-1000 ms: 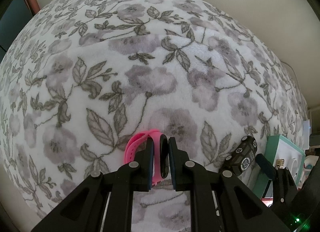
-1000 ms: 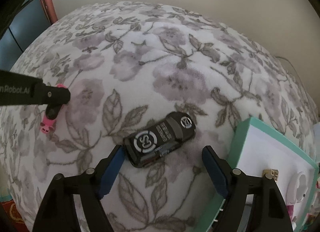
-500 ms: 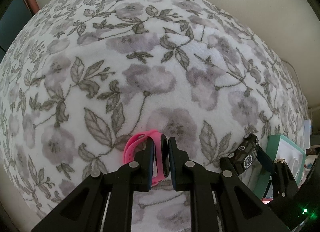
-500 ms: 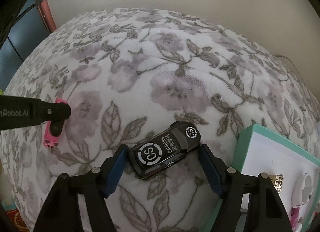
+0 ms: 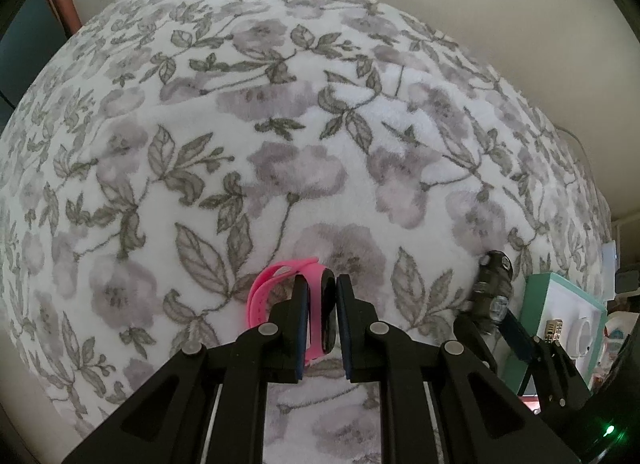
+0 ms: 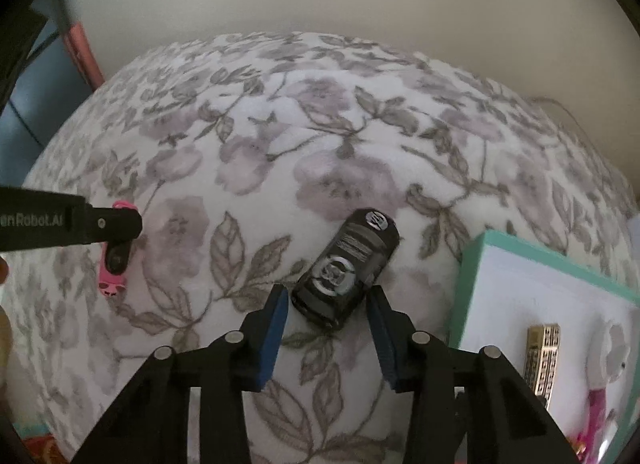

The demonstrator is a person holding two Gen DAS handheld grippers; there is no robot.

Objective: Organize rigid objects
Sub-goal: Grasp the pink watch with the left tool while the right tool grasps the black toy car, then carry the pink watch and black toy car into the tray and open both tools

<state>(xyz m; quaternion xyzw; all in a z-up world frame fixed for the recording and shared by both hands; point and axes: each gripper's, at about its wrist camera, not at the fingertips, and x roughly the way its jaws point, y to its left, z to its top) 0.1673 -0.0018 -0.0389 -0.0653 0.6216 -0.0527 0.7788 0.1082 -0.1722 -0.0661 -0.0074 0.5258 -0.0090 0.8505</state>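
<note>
My left gripper [image 5: 322, 300] is shut on a pink wristband with a black face [image 5: 272, 284], which stands on edge on the floral blanket [image 5: 280, 124]. In the right wrist view the left gripper [image 6: 116, 224] reaches in from the left over that wristband [image 6: 110, 284]. A black toy car with white logos [image 6: 348, 268] lies on the blanket pointing up and to the right. My right gripper [image 6: 328, 304] is closing on the car's rear end, and both blue pads touch its sides. The left wrist view shows the car [image 5: 494, 284] at the far right.
A teal-rimmed box with a white inside [image 6: 468, 284] lies just right of the car. It holds a small gold building model [image 6: 542, 360] and white and pink items. A pale wall stands behind the blanket, and a reddish post [image 6: 82, 52] at the far left.
The right gripper's jaws have closed in from wide apart onto the toy car, and the car has swung from lying crosswise to pointing away. The left gripper and wristband have stayed put.
</note>
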